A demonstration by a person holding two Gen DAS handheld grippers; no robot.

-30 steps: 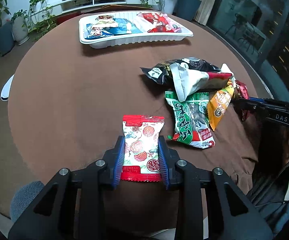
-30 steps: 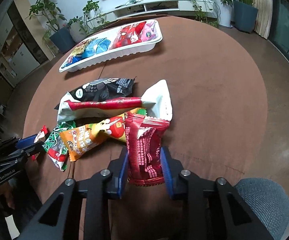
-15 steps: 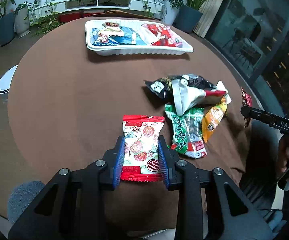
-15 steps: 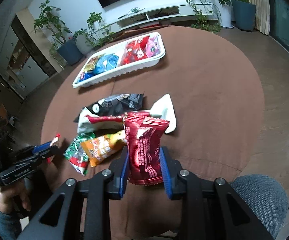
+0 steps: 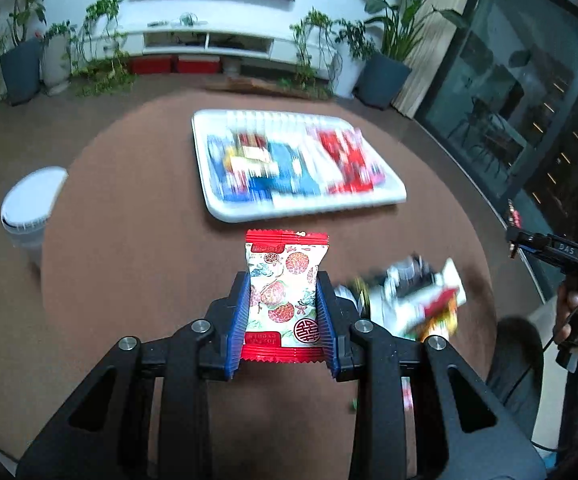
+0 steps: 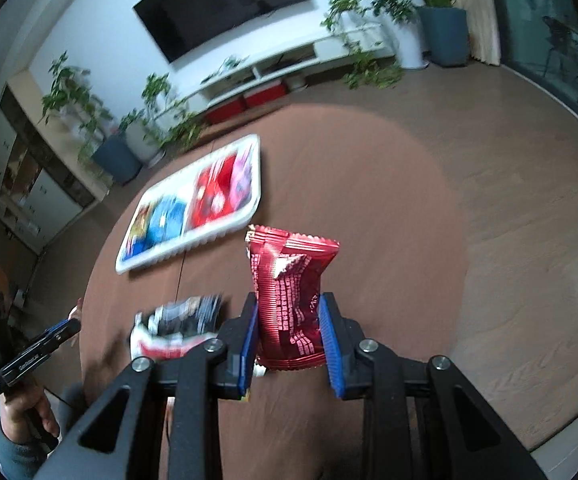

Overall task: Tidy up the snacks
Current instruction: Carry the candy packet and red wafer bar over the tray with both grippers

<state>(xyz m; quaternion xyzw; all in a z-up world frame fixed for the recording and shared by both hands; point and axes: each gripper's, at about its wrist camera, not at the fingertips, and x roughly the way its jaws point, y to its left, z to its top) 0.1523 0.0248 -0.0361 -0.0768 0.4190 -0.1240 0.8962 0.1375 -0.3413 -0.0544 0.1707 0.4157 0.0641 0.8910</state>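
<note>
My left gripper (image 5: pixel 283 280) is shut on a white snack packet with red ends and a lychee print (image 5: pixel 285 296), held above the round brown table (image 5: pixel 129 248). My right gripper (image 6: pixel 287 300) is shut on a shiny dark red snack bag (image 6: pixel 289 292), also lifted. A white tray (image 5: pixel 225 210) holding blue and red snack packs lies at the far side; in the right wrist view the tray (image 6: pixel 157 258) is to the left. A blurred pile of loose snack bags (image 5: pixel 413 296) lies on the table to the right of my left gripper.
A white stool (image 5: pixel 29 208) stands left of the table. Potted plants (image 5: pixel 385 76) and a low white TV shelf (image 5: pixel 209 40) line the far wall. The right gripper shows at the right edge of the left wrist view (image 5: pixel 529 240).
Both grippers have risen and tilted up, each carrying its packet, and moved toward the tray. The snack pile now sits lower in both views.
</note>
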